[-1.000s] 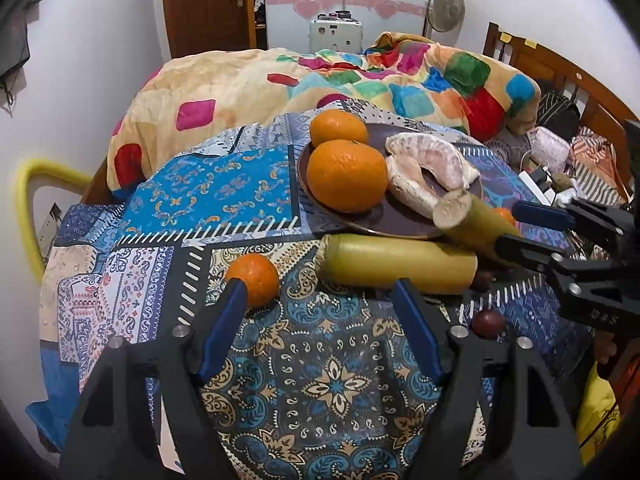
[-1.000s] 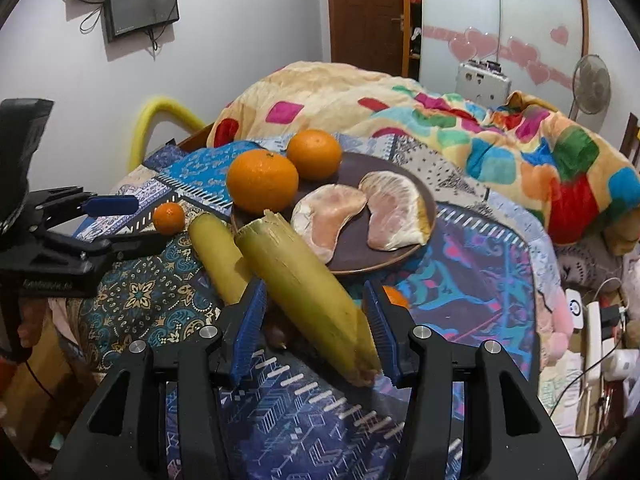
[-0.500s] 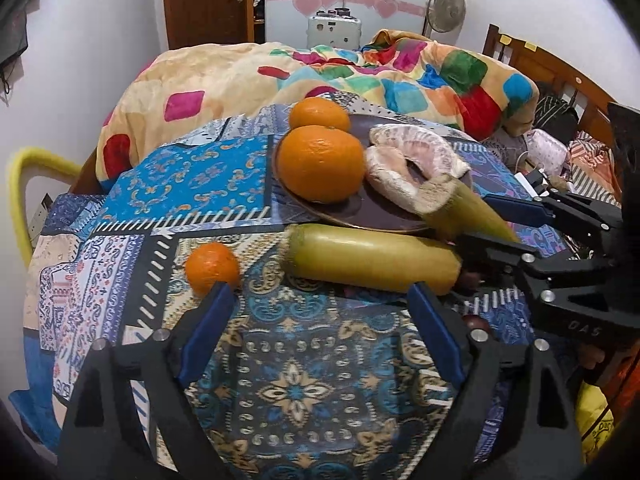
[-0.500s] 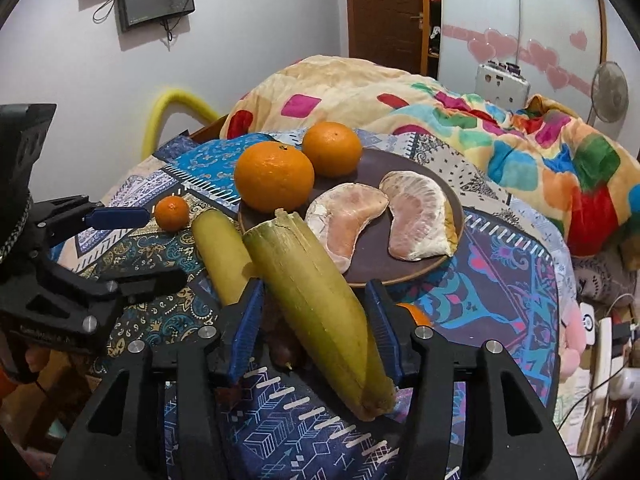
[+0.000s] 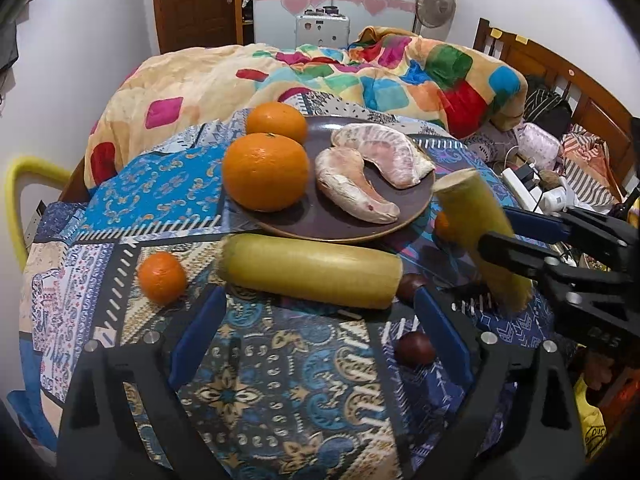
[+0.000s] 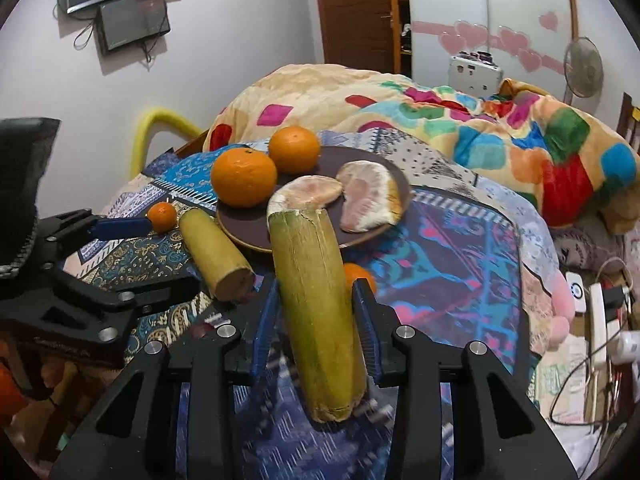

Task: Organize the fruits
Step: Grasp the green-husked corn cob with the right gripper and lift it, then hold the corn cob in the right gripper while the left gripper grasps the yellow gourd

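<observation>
1. Patterned worktop cloth (image 5: 280, 380) under everything.
2. Brown plate (image 5: 344, 228) bearing two oranges (image 5: 266, 170) and pomelo segments (image 5: 372, 176).
3. Right tool (image 6: 316, 320) closing, pinching tilted sugarcane piece (image 6: 316, 300).
4. Left tool (image 5: 316, 320) spreading, nothing gripped, just before second cane (image 5: 312, 270).

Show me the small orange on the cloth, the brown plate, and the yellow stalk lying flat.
small orange (image 5: 162, 277), left wrist view, middle of its peel.
brown plate (image 5: 320, 229), left wrist view, bare front rim.
yellow stalk (image 5: 312, 270), left wrist view, middle of its length.
</observation>
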The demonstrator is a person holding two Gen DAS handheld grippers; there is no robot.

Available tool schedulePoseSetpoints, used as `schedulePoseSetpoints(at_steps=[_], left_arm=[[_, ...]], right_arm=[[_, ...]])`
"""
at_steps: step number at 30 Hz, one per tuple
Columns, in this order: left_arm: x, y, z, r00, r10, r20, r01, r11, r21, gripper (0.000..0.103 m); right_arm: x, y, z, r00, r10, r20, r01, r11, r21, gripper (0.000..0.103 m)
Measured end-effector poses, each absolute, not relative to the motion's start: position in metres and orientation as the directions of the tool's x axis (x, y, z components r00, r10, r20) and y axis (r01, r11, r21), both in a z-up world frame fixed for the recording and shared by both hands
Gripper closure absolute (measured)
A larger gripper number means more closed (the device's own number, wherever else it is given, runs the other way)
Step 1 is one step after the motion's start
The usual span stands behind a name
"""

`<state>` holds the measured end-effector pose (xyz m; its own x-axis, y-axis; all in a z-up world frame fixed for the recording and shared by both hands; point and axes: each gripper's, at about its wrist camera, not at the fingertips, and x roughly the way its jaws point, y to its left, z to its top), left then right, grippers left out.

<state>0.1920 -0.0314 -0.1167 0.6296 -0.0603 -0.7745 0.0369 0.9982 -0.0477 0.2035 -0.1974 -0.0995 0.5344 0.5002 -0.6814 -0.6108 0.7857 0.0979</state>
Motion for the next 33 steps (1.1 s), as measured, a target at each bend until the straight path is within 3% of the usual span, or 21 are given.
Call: schedulePoseSetpoints(at_steps=[4, 10, 16, 20, 24, 33], left_arm=[[0.197, -0.039, -0.123, 0.647, 0.034, -0.761, -0.005, 0.999, 0.04, 0.006], [0.191, -0.029, -0.129, 0.652, 0.021, -0.758, 0.0, 1.0, 0.028, 0.006], [0.174, -0.002, -0.135, 0.627, 0.105, -0.772, -0.042, 0.994, 0.101, 0.009], [0.166, 0.028, -0.142, 0.574, 0.034, -0.818, -0.069, 0.998, -0.007, 0.011], [0.166, 0.025, -0.128, 0.602, -0.018, -0.798, -0.058, 0.996, -0.067, 0.011], [0.205, -0.023, -0.117, 0.617, 0.001, -0.787, -0.02, 1.0, -0.014, 0.005]], right_arm=[[0.199, -0.211, -0.1, 0.528, 0.509, -0.68, -0.598, 0.791, 0.128, 0.069], [0.193, -0.214, -0.107, 0.541, 0.477, -0.693, -0.586, 0.805, 0.096, 0.069], [0.19, -0.205, -0.108, 0.561, 0.448, -0.696, -0.593, 0.804, 0.039, 0.069], [0.189, -0.203, -0.109, 0.566, 0.438, -0.699, -0.601, 0.799, 0.015, 0.068], [0.189, -0.199, -0.111, 0.553, 0.439, -0.708, -0.611, 0.791, 0.012, 0.065], [0.185, -0.196, -0.124, 0.541, 0.435, -0.72, -0.617, 0.787, 0.012, 0.061]])
